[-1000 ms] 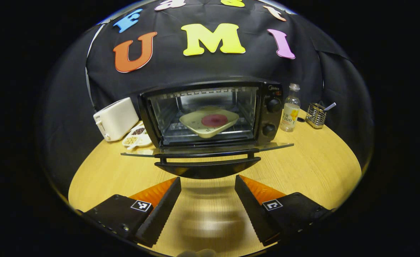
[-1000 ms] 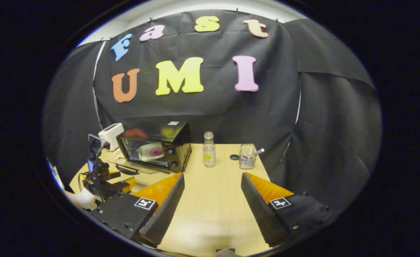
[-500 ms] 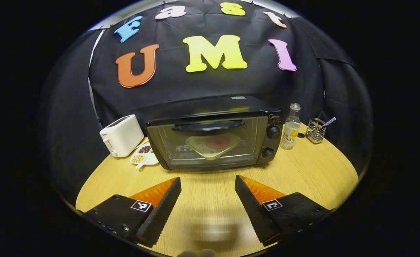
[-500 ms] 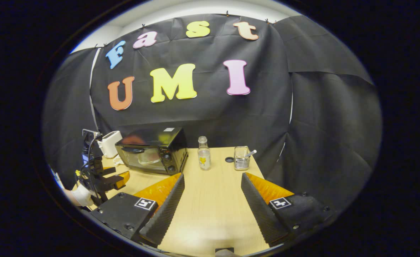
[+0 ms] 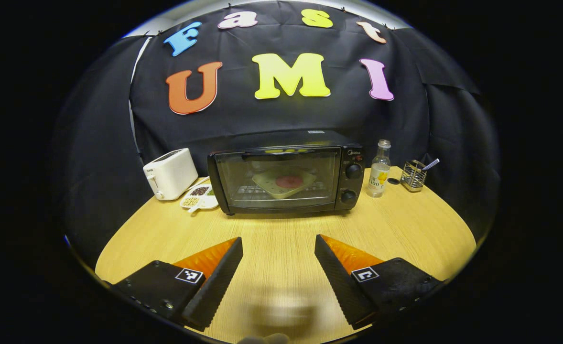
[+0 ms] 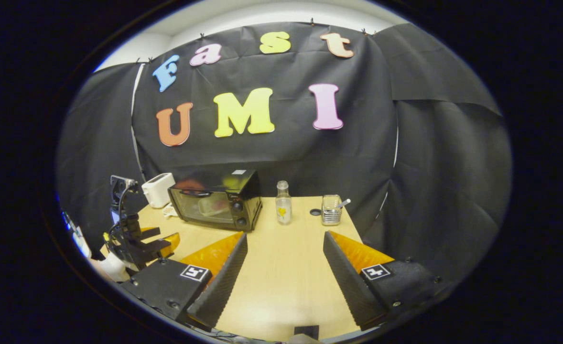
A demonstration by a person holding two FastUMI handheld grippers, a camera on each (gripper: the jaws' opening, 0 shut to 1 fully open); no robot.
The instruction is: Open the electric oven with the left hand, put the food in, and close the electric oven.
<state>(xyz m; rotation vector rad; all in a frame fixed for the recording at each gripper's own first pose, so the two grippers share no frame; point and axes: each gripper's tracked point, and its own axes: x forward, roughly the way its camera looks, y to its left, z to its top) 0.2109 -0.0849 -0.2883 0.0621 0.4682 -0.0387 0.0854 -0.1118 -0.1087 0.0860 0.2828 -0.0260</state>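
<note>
Oven (image 5: pixel 285 177) sat shut ahead of your left gripper (image 5: pixel 278 260), plate of food (image 5: pixel 284 183) inside behind the glass. Your right gripper (image 6: pixel 285 255) also hung spread and empty, oven ahead-left.

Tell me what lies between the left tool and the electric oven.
In the left gripper view, only bare wooden table lies between the open left tool and the closed electric oven; nothing stands on that stretch.

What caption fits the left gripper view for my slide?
Oven closed with the plated food inside; left gripper open above the table.
</note>
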